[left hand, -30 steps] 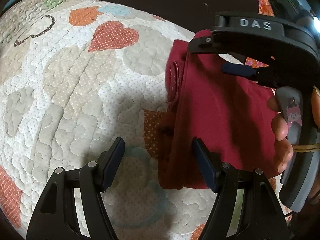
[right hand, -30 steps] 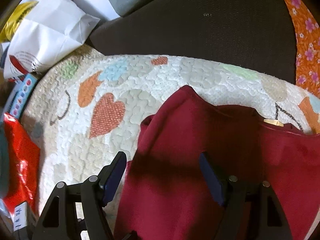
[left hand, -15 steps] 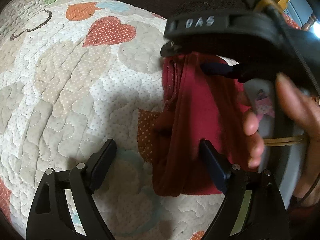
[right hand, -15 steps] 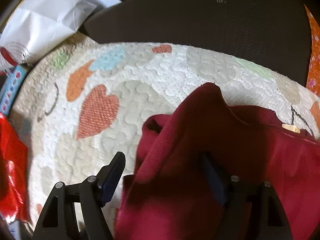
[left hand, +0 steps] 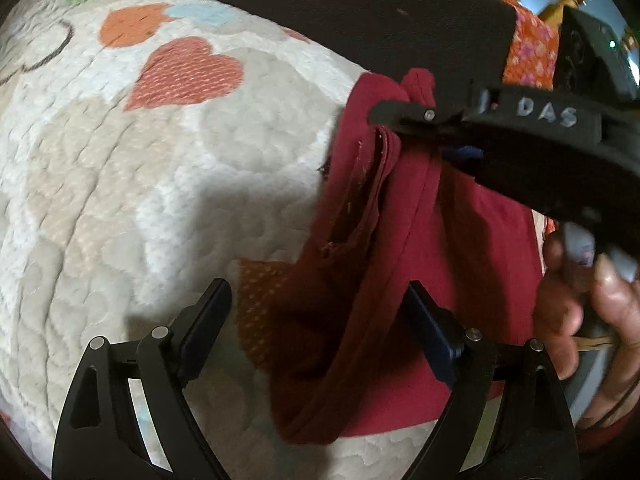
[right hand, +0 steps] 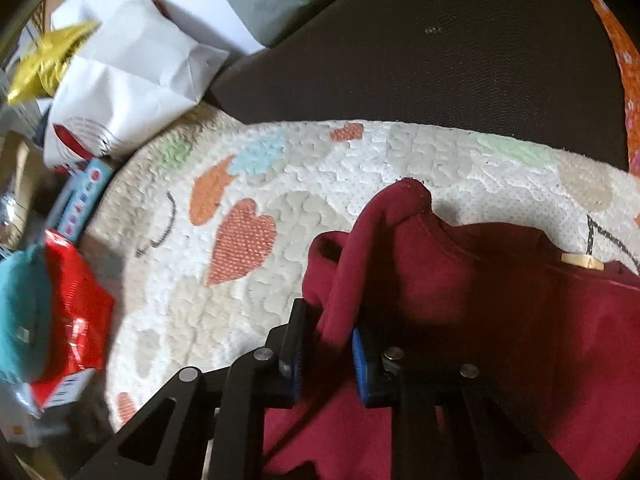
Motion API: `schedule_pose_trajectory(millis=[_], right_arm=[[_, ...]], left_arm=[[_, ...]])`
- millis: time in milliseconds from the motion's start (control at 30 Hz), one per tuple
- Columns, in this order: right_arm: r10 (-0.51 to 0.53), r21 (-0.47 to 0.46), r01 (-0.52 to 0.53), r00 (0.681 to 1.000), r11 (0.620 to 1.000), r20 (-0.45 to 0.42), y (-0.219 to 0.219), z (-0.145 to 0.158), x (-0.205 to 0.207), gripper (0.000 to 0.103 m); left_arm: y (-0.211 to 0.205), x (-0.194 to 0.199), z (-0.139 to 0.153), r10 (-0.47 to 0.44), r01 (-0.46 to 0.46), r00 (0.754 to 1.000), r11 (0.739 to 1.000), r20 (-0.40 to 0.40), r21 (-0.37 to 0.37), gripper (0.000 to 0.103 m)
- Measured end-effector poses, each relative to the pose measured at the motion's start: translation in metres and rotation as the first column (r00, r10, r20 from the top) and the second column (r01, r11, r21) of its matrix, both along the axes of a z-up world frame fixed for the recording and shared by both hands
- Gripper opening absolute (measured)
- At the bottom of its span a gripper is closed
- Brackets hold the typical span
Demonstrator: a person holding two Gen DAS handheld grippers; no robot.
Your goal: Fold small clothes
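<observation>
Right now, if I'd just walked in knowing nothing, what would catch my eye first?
The dark red garment, bunched on the right of a white quilt with hearts. The right gripper has its fingers pinched on a raised fold of it, while the left gripper hangs open over the garment's near edge. At far left, a crinkly red packet.

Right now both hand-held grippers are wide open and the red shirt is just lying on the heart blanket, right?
Not quite. Only the left hand-held gripper is wide open. The right hand-held gripper is shut on a fold of the red shirt, as the right wrist view shows. The shirt does lie on the heart blanket.
</observation>
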State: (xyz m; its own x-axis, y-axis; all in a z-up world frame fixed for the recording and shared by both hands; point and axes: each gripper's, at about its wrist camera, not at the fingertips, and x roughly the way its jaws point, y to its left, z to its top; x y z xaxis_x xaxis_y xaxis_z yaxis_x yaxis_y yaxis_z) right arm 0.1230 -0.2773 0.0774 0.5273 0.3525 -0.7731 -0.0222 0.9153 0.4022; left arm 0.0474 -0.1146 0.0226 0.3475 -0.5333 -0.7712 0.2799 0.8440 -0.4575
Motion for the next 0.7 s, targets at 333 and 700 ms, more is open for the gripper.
schedule_pose_trajectory(millis=[333,700], right_arm=[[-0.174,-0.010,0.177,0.976,0.984,0.130,-0.088,0.022,-0.081,0.031],[-0.177,-0.235,0.176,0.984,0.956,0.016,-0.106,-0.014,-0.093,0.021]], left_arm=[[-0.008,0.015,-0.001,-0.095,0.090,0.994,0.989,-0.046,-0.114,0.038],[-0.019,-0.021,0.045,-0.140,0.139,0.990,0.979,0.004,-0.146,0.030]])
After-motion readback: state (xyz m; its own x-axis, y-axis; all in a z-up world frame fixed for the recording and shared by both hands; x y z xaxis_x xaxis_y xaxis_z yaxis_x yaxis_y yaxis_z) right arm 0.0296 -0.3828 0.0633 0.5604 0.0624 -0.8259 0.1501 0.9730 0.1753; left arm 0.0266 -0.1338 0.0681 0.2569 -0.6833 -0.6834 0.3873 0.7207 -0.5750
